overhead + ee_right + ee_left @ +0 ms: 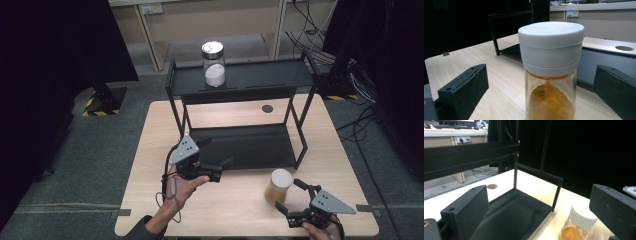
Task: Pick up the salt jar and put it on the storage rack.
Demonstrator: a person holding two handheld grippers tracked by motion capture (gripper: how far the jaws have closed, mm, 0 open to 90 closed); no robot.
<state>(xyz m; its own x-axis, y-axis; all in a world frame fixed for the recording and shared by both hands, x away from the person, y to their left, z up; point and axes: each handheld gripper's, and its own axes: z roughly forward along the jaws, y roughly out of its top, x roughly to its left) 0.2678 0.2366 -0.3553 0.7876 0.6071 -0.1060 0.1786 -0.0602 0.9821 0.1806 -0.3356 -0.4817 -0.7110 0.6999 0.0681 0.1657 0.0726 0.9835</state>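
Right claw sits low at bottom right, jaws wide, spice jar just ahead between them, untouched.

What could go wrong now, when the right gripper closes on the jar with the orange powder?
1. The jar is tall and narrow; it stands between the open jaws of the right gripper, untouched. If one jaw touches first, it may tip over.
2. A grip on the smooth white lid could slip or loosen it.
3. The shelf rack stands close behind, so a lifted jar may hit its frame.
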